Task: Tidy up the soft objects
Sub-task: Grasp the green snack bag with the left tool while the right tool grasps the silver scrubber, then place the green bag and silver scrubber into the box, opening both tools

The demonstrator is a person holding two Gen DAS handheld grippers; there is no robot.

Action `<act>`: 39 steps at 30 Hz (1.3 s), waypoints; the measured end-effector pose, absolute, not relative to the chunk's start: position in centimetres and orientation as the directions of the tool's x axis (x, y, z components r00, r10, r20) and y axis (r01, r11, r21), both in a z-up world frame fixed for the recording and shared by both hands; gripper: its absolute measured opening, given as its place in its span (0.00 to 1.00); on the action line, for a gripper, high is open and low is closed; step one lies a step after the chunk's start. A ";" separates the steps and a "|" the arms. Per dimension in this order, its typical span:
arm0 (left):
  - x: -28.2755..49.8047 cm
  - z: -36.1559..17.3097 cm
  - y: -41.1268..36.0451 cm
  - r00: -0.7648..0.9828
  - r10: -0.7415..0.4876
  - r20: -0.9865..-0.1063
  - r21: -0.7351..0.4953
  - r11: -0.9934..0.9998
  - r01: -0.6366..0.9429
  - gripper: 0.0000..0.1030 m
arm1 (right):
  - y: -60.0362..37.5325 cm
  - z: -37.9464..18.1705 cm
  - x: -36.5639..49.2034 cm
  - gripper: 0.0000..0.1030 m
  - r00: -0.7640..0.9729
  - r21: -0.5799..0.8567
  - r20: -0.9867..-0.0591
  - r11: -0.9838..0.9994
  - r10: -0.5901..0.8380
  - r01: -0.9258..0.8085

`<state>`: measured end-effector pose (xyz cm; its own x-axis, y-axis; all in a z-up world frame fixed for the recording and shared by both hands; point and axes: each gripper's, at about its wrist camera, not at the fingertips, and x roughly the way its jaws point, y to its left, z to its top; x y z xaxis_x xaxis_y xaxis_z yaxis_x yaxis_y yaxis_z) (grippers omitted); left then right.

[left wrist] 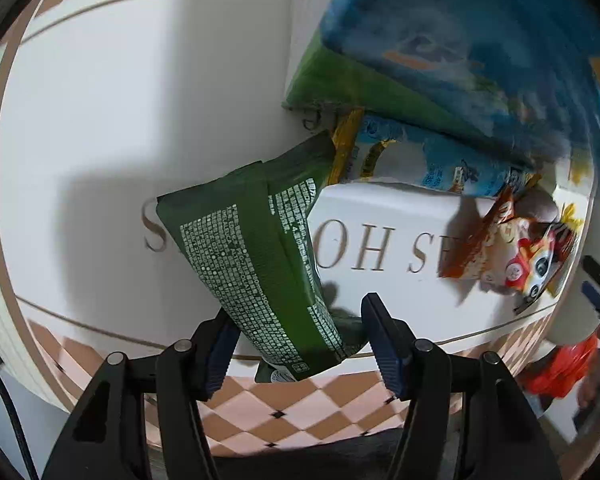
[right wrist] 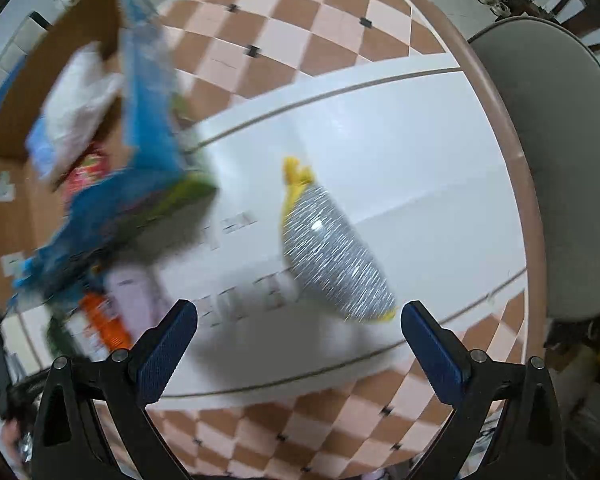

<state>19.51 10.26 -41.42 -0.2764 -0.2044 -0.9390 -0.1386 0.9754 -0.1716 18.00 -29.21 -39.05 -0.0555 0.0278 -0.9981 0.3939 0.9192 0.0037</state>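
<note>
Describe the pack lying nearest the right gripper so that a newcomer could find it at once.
Start at the round table with the white centre and checkered pink-and-brown border. On the white part, just ahead of the open right gripper, lies a silver foil pouch with yellow ends. It lies alone, apart from the blue and green packs heaped to the left, and it alone glitters.

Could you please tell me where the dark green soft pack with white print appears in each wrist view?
Left wrist: dark green soft pack with white print, lower centre, between the left hand-held gripper fingers.
Right wrist: not identifiable; the left side is blurred.
Shared landmark: large blue plastic package.
</note>
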 end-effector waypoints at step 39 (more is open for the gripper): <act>21.1 -23.9 4.1 0.024 -0.266 -0.964 -0.267 0.963 -0.044 0.34 | -18.1 -24.1 22.0 0.51 0.161 0.263 -0.954 0.964 0.253 0.045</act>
<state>21.07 4.15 -23.94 0.0236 -0.2658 -0.9637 -0.0444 0.9628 -0.2667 21.97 -18.12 -24.05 0.1614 0.2528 -0.9540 0.0449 0.9637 0.2630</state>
